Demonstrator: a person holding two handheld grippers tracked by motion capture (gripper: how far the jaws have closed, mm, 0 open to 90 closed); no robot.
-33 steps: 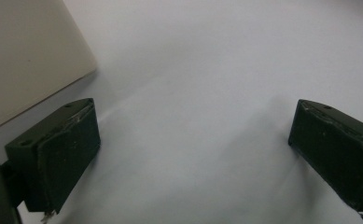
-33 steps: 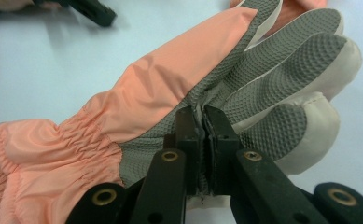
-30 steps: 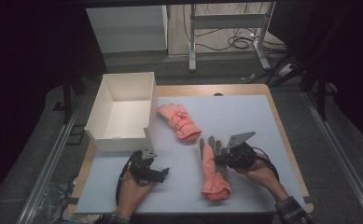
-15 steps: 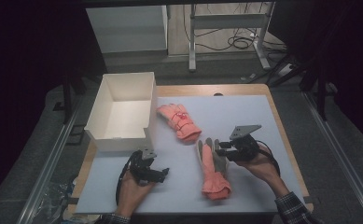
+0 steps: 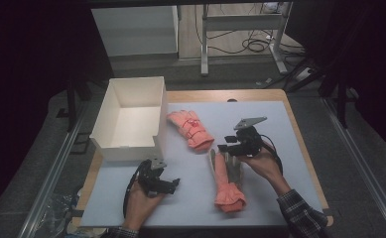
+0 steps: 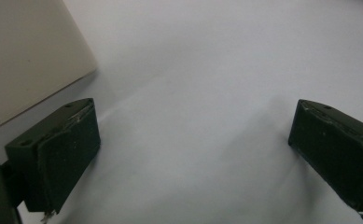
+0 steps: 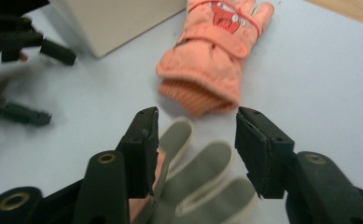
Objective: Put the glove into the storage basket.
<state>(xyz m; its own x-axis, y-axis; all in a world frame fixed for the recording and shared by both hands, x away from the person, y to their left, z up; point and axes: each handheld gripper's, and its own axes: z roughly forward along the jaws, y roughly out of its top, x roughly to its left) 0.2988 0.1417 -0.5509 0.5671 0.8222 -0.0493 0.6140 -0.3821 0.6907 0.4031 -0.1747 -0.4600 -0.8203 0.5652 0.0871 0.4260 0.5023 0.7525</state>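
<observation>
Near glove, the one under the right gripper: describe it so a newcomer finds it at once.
Start at the white box on the table's left, then go right and toward the person, to below the right gripper. The near glove lies there lengthwise, grey palm and fingers up, orange cuff nearest the person. The other glove shows an all-orange back with a strap.

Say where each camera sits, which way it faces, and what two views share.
High view: above the person's side, looking forward and down on the table; both forearms, left gripper, right gripper.
Left gripper view: on the left gripper, facing the mat by the box; its open jaws.
Right gripper view: on the right gripper, over the near glove, facing the far glove; its jaws, just opening, clear of the glove's fingers.
Shared: high and right gripper views show both gloves.
</observation>
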